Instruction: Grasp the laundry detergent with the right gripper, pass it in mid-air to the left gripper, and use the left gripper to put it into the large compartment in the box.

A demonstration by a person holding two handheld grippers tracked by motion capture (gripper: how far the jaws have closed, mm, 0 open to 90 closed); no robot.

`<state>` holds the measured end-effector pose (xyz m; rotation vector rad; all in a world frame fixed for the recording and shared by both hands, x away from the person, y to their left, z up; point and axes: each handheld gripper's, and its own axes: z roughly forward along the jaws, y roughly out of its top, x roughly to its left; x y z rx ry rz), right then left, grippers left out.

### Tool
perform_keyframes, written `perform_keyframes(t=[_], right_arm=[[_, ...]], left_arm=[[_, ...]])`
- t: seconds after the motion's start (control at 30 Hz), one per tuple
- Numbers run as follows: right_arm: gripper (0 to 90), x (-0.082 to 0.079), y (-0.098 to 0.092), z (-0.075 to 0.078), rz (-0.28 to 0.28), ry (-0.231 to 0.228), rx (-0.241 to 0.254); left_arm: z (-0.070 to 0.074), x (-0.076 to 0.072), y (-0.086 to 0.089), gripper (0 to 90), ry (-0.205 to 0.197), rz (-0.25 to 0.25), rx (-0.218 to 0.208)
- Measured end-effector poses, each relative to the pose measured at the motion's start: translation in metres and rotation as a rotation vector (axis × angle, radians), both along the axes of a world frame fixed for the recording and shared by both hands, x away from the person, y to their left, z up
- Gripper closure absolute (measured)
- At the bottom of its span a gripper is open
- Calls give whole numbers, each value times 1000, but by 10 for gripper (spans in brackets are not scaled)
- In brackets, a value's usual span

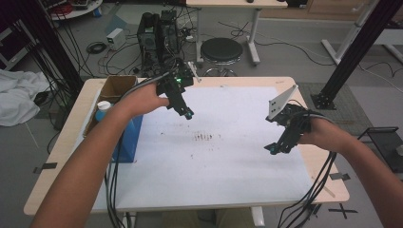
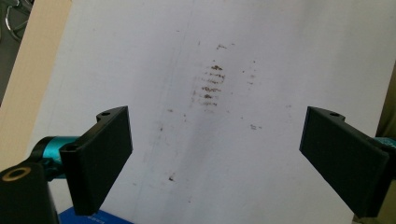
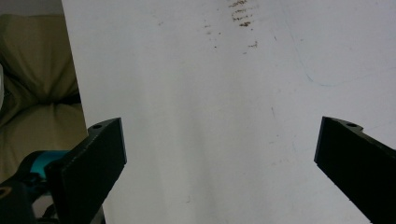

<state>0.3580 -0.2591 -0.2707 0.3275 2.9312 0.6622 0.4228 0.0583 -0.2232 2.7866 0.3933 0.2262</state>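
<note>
White paper sheet (image 1: 199, 156) covered the wooden surface (image 1: 71, 123); brown smudges (image 1: 205, 137) sat at its centre. Left hand-held gripper (image 1: 188, 114) at ten o'clock and right hand-held gripper (image 1: 274, 148) at three hovered wide-jawed, empty, seemingly awaiting work.

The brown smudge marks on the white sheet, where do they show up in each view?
High view: the brown smudge marks sit mid-sheet, between the two grippers.
Left gripper view: the marks lie upper centre, above and between the open jaws.
Right gripper view: they touch the top edge, right of centre.
Shared landmark: the white sheet under them.
</note>
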Motion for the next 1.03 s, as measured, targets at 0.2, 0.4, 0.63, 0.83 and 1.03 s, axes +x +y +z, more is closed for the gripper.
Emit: perform_keyframes(t=[0.2, 0.4, 0.63, 0.83, 1.03], right_arm=[[11, 2, 1, -1, -5, 6, 4], [11, 3, 1, -1, -2, 6, 3], [11, 3, 0, -1, 5, 3, 6], [11, 1, 1, 0, 10, 1, 7], [11, -3, 0, 2, 0, -1, 3]], left_arm=[[-2, 0, 0, 94, 7, -14, 10], [-2, -1, 1, 94, 9, -13, 19], [-2, -2, 1, 94, 8, -10, 10], [-2, -5, 1, 94, 4, 0, 7], [1, -8, 6, 94, -6, -3, 3]])
